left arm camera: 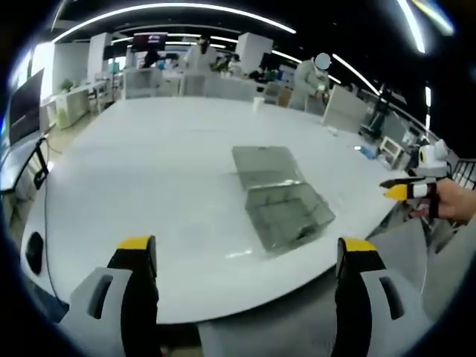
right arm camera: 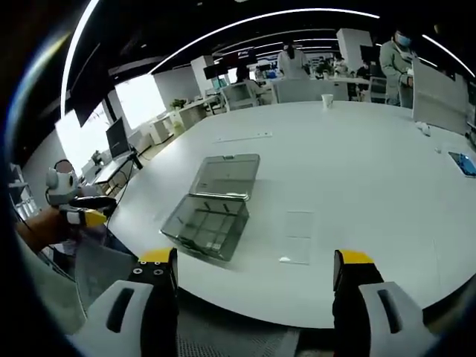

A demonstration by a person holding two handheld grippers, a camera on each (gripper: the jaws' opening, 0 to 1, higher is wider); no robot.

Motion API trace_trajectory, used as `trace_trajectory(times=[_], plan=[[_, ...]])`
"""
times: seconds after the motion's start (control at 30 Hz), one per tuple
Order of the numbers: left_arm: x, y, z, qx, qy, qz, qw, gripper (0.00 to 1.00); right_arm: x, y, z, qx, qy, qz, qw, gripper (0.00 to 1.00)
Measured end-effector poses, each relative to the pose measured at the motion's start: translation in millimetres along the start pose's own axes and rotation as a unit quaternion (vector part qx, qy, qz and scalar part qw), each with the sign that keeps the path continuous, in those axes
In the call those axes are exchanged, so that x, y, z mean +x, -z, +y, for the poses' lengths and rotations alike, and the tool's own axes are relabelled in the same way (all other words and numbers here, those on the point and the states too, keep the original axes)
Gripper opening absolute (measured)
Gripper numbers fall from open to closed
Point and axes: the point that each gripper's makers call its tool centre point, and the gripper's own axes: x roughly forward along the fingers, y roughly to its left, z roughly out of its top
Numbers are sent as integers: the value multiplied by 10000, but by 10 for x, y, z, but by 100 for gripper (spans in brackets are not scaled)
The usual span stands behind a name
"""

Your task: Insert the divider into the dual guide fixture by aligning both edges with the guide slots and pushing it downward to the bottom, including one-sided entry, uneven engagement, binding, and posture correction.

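A clear grey compartment box (left arm camera: 290,214) lies on the white table (left arm camera: 149,171) with its lid (left arm camera: 262,162) flung open behind it. Dividing walls show inside the same box (right arm camera: 207,223) in the right gripper view, where its lid (right arm camera: 227,175) lies flat. Just right of that box a thin clear divider sheet (right arm camera: 300,236) rests flat on the table. My left gripper (left arm camera: 247,249) hangs open over the table's near edge, nothing between its jaws. My right gripper (right arm camera: 254,259) is open too, short of the sheet. Each gripper appears in the other's view, hand-held: right (left arm camera: 410,190), left (right arm camera: 83,216).
The table's curved edge (right arm camera: 245,301) runs just ahead of the right jaws. A paper cup (right arm camera: 327,99), a white strip (right arm camera: 244,137) and a phone (right arm camera: 462,163) lie farther off. People stand at desks beyond the table (right arm camera: 398,56).
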Motion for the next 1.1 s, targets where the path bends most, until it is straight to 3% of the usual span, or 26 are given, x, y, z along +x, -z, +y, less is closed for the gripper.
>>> trace_trajectory(times=[1.1], plan=[[-2, -9, 1, -45, -17, 20, 10000, 99, 0, -2, 5, 31, -21, -7, 10000, 83]])
